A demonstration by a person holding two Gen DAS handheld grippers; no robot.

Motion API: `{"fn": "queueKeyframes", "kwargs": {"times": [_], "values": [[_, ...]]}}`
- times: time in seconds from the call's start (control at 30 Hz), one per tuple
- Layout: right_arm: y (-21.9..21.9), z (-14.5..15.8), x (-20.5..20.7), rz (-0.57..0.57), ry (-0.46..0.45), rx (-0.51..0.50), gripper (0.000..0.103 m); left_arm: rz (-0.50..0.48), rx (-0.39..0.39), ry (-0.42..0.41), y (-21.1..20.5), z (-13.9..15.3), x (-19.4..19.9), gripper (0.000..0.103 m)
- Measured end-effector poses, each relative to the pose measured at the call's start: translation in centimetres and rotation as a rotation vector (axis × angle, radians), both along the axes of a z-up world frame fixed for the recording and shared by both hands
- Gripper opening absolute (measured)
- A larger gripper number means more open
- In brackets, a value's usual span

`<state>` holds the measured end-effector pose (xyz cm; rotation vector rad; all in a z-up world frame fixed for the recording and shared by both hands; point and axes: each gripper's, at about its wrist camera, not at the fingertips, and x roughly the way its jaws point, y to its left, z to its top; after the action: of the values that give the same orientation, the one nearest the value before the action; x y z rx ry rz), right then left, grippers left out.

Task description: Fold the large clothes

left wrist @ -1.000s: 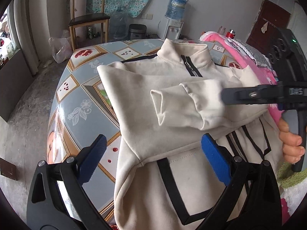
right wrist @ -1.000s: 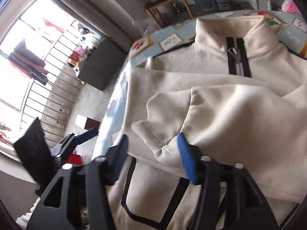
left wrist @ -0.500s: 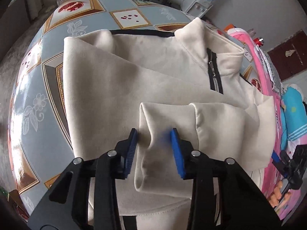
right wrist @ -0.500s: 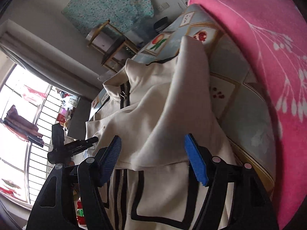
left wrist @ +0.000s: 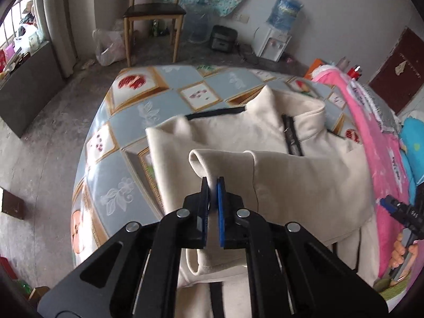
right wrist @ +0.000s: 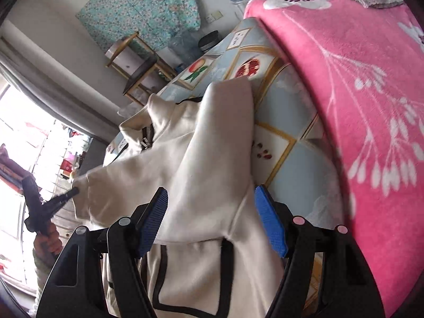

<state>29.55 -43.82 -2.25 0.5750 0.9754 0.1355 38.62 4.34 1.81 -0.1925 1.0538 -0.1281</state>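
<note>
the cream jacket point(left wrist: 238, 143) is lying face up on the patterned tablecloth point(left wrist: 127, 122), collar pointing away from the person and the zip running along its length. both sleeves are folded in across the chest, and the uppermost sleeve point(left wrist: 278, 175) is lying crosswise, its long axis running from the jacket's right edge toward the left, ending in a cuff point(left wrist: 201, 164) near the middle.

the left gripper point(left wrist: 212, 185) is sitting right at that cuff; its jaws have just been closing and are now pinching the cuff fabric between the blue pads. the cloth is rising slightly into the grip, so the cuff is clamped rather than merely touched.

the right gripper point(right wrist: 212, 220) is hovering over the sleeve's folded shoulder end point(right wrist: 212, 159) at the jacket's right edge, next to the pink blanket point(right wrist: 357, 106). its fingers are standing apart with the cloth between and below them, pads not pressing on it.

so the left hand is the one holding the sleeve, and any coming move is probably turning on that crosswise axis: drawing the cuff along it would flatten the sleeve, with the right hand nearest the opposite end.
</note>
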Motion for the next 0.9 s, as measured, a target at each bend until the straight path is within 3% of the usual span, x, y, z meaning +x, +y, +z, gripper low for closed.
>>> {"fn": "queueKeyframes", "kwargs": {"times": [0.13,0.43,0.5,0.57,0.63,0.7,0.8,0.83,0.9], "values": [[-1.5,-0.4,1.6,-0.065,0.063,-0.029,0.067,0.041,-0.029,0.067,1.8,-3.8,-0.4,0.006],[-2.4,-1.9,8.2,-0.121,0.122,-0.017,0.052,0.022,0.022,0.037,2.0,-4.3,-1.8,0.006],[-1.9,-2.8,9.6,-0.109,0.130,-0.016,0.042,0.012,0.041,0.026,1.7,-4.5,-1.8,0.006],[-1.0,-3.2,10.4,-0.085,0.129,-0.045,0.019,0.005,0.046,0.016,1.7,-4.5,-1.8,0.006],[-0.2,-3.0,10.5,-0.100,0.135,-0.153,0.009,0.004,0.028,0.010,2.1,-4.6,-1.8,0.007],[0.5,-2.8,10.4,-0.111,0.126,-0.237,0.007,0.012,0.002,0.002,2.7,-4.5,-1.8,0.011],[1.1,-1.6,10.0,-0.166,0.127,-0.396,0.007,0.033,0.025,-0.061,3.4,-3.4,-2.3,0.011],[0.8,-1.0,9.6,-0.197,0.134,-0.410,0.007,0.039,0.026,-0.087,3.8,-2.7,-2.6,0.012],[-0.1,-0.2,8.6,-0.204,0.123,-0.298,0.010,0.039,0.019,-0.130,4.2,-1.4,-3.4,0.012]]}}
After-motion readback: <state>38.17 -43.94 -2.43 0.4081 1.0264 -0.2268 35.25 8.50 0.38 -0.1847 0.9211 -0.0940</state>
